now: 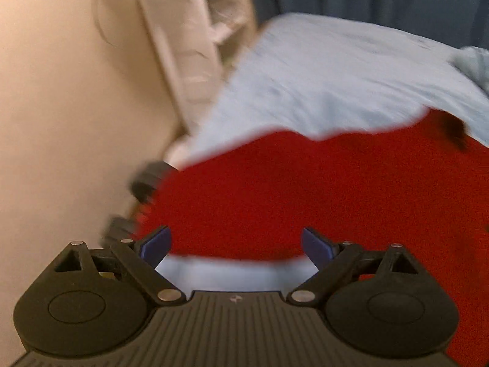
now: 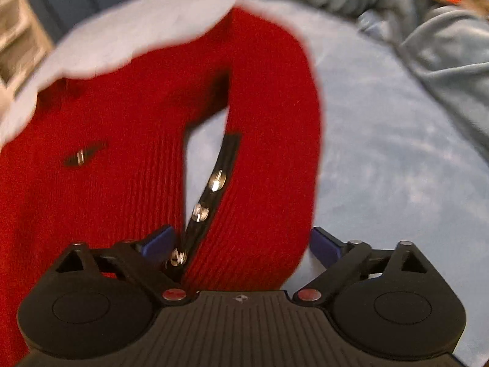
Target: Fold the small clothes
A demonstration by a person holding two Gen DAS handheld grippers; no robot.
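Observation:
A red knit garment (image 1: 305, 202) lies spread on a light blue sheet (image 1: 321, 76). My left gripper (image 1: 237, 244) hovers over its near edge, open, with nothing pressed between its blue pads (image 1: 156, 244). In the right wrist view the red garment (image 2: 91, 168) shows a sleeve (image 2: 269, 140) running toward me, edged with a black strip that carries silver buttons (image 2: 217, 180). My right gripper (image 2: 241, 244) is open and straddles the sleeve's near end; the pads (image 2: 324, 244) stand just outside the cloth.
A beige wall (image 1: 76, 91) and a pale shelf unit (image 1: 211, 30) stand left of the bed. A rumpled grey-blue blanket (image 2: 428, 30) lies at the back right. Two blurred dark shapes (image 1: 146, 180) sit at the garment's left edge. Bare sheet (image 2: 397, 168) lies right of the sleeve.

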